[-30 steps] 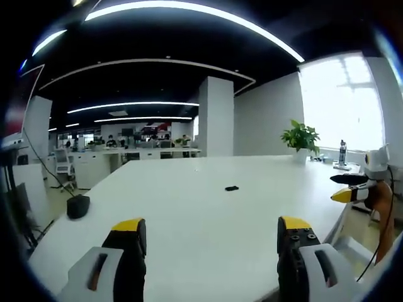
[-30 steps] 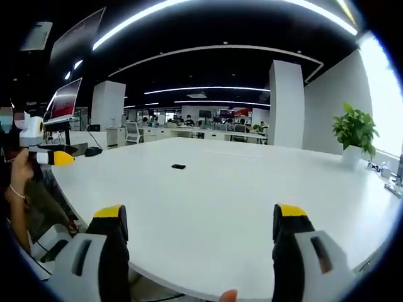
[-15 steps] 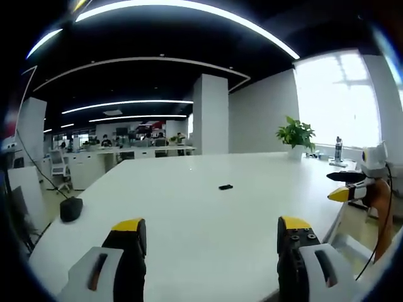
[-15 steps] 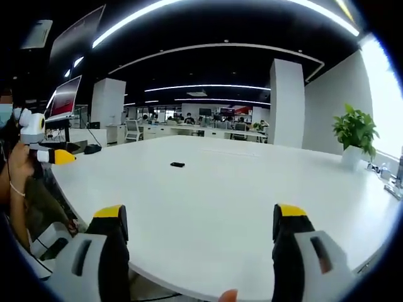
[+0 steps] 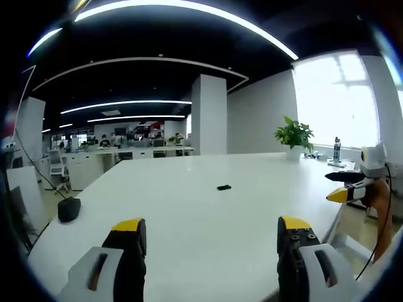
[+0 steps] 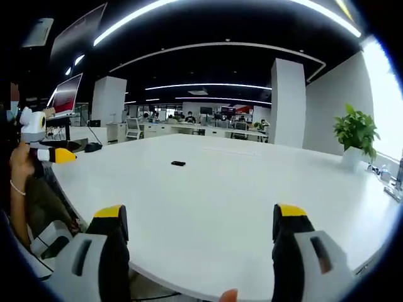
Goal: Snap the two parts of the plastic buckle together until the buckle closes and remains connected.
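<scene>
While you hold the left gripper (image 5: pixel 211 233) over the near edge of the white counter (image 5: pixel 189 220), its fingers stand wide and empty; the black buckle (image 5: pixel 223 187) lies well beyond them, mid-counter. From the right gripper view, your right gripper (image 6: pixel 201 226) is likewise spread wide, empty, the buckle (image 6: pixel 178 163) far ahead on the counter (image 6: pixel 208 195).
</scene>
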`<state>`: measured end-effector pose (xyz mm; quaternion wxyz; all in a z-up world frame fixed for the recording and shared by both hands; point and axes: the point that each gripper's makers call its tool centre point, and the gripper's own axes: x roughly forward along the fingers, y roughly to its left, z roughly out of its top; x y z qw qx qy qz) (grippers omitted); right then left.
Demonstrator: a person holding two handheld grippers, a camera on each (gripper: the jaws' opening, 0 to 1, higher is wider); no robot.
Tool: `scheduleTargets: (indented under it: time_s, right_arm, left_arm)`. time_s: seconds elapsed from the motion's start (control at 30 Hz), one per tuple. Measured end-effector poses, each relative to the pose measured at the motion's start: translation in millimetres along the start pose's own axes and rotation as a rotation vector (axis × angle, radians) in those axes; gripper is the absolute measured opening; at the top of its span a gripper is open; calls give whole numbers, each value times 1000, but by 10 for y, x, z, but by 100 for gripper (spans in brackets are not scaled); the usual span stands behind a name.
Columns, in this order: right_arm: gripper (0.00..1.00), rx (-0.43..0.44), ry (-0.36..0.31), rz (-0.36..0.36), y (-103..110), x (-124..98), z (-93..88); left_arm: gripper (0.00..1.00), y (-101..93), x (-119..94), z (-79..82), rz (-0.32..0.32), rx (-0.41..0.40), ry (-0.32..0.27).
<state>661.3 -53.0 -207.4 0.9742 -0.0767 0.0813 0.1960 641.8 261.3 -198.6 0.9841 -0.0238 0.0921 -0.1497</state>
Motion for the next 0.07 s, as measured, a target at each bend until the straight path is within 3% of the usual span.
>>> scheduleTargets:
  time_s: [0.07]
  right_arm:
    - [96, -2, 3, 4, 13, 9, -7]
  left_arm:
    - [87, 4, 1, -8, -2, -3, 1]
